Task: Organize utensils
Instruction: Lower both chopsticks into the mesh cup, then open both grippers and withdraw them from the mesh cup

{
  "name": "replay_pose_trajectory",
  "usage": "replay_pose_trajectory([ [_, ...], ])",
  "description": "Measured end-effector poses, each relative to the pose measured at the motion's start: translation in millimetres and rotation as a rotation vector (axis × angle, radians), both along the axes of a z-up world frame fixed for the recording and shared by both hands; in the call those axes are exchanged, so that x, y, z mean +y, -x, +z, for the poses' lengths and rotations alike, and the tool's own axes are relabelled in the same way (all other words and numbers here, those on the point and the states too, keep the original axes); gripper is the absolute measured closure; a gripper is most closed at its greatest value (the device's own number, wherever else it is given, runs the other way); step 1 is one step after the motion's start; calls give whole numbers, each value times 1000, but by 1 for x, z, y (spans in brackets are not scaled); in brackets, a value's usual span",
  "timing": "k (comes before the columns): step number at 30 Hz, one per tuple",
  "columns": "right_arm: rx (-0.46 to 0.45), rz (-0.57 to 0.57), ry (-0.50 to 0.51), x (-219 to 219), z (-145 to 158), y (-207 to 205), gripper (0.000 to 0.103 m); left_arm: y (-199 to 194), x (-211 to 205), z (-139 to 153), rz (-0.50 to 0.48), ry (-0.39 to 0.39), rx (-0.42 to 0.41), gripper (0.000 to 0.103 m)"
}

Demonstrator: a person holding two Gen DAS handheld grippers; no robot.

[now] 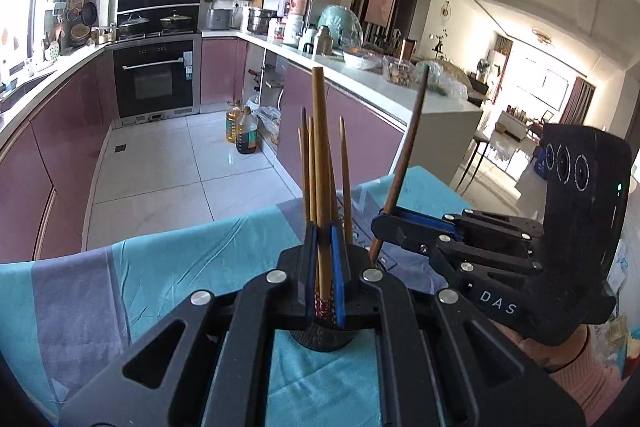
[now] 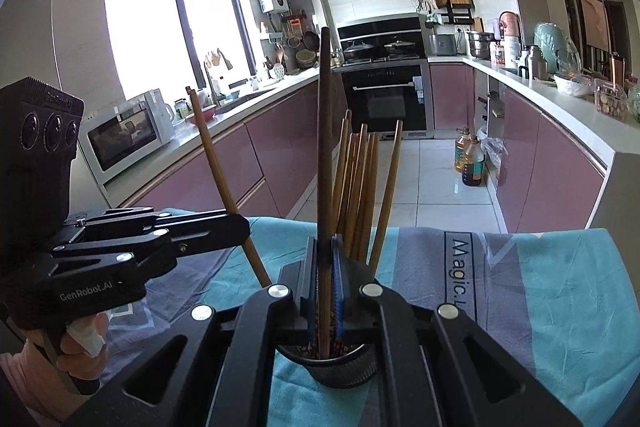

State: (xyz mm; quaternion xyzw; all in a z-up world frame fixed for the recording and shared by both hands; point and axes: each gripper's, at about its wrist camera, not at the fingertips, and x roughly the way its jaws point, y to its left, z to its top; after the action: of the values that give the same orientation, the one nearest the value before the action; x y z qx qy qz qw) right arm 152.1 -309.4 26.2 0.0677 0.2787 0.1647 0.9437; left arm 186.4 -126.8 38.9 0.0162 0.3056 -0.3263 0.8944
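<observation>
Both tongs, left (image 1: pixel 324 267) and right (image 2: pixel 325 279), clamped tight, angled downward, side by side

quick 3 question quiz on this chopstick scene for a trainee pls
1. True or false: the left gripper is open and empty.
2. What does the right gripper hold? A) a metal spoon B) a dark brown wooden chopstick C) a steel fork
3. Fill in: the black mesh metal holder of chopsticks stands on a teal and grey ____.

Key:
1. False: it is shut on a light wooden chopstick.
2. B
3. cloth
</observation>
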Motion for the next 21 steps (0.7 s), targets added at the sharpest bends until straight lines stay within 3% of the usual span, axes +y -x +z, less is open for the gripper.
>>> replay_pose_trajectory([
  [8, 58, -14, 11, 3, -15, -10, 96, -13, -18, -20, -8, -66, 41, 95],
  [17, 68, -35, -21, -5, -17, -14, 94, -28, -25, -30, 9, -68, 74, 93],
  [21, 58, -32, -33, -5, -17, -9, 90, -27, -24, -34, 14, -62, 86, 82],
])
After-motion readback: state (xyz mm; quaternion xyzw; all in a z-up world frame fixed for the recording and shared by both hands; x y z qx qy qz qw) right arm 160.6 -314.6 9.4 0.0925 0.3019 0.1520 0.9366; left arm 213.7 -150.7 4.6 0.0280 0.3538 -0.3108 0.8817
